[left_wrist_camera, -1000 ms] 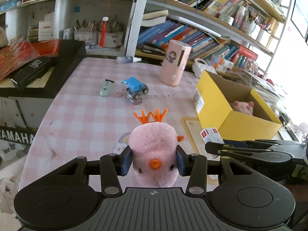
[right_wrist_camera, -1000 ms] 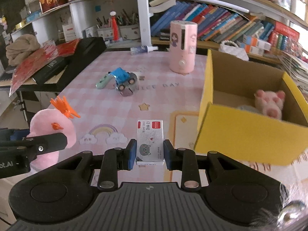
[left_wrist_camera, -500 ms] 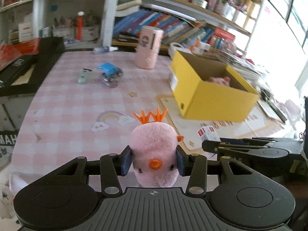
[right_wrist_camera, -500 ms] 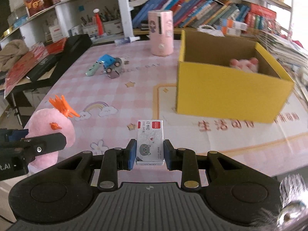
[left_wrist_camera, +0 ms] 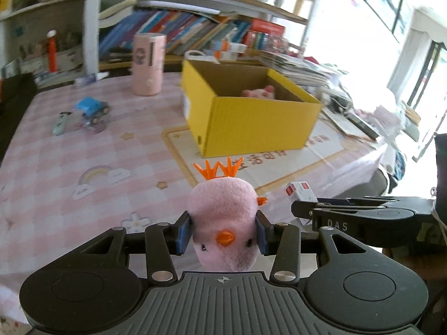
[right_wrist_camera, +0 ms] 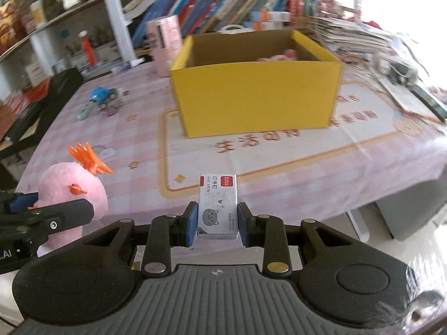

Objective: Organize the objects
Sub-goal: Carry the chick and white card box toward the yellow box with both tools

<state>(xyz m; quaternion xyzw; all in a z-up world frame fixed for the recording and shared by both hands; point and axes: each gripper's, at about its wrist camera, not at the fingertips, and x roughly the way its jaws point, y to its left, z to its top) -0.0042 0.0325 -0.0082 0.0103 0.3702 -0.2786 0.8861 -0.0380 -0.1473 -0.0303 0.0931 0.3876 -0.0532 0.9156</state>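
Inside the yellow box (left_wrist_camera: 251, 117) probably one pink plush (left_wrist_camera: 258, 92) lies already; your left tool (left_wrist_camera: 223, 233) clamps the chick (left_wrist_camera: 223, 209), your right tool (right_wrist_camera: 217, 220) clamps the staple box (right_wrist_camera: 217, 205); toy car (left_wrist_camera: 91, 107) remains on the desk (left_wrist_camera: 56, 150).

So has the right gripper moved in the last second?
Yes. The right gripper, shut on the small box, has pulled back and swung right: the yellow box, earlier close at the right, now sits farther off, centred.
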